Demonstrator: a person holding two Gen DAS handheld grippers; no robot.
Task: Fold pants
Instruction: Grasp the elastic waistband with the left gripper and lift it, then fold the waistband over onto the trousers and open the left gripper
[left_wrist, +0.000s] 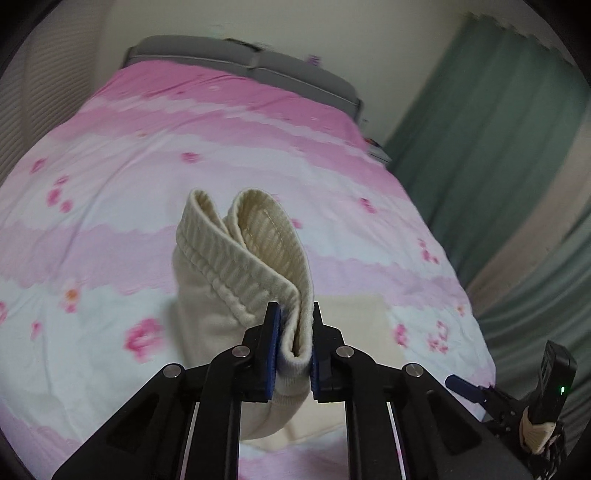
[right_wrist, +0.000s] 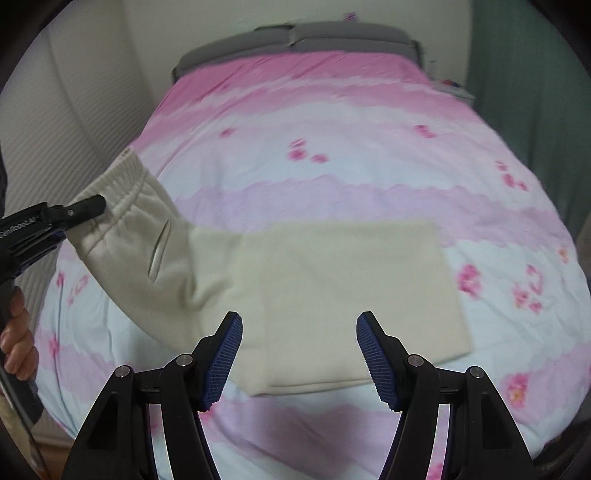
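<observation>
Left gripper (left_wrist: 294, 343) jaws gripping waistband (left_wrist: 236, 254), lifting it above bed (right_wrist: 332, 155) for folding over. Pants (right_wrist: 332, 288) lying partly on bed. Right gripper (right_wrist: 299, 354) jaws spread, holding nothing.

The pants (right_wrist: 332, 288) are showing plain cream, with a ribbed waistband (left_wrist: 255, 254) in the same cream. The bed cover (right_wrist: 332, 155) is showing wavy bands of pink, lilac and pale white-blue, dotted with deeper pink flowers. The headboard (right_wrist: 332, 33) is reading grey. The curtain (left_wrist: 498, 147) is showing muted green. Both hand-held grippers are showing black bodies; the pads (right_wrist: 225, 354) are reading dark blue, ridged.
</observation>
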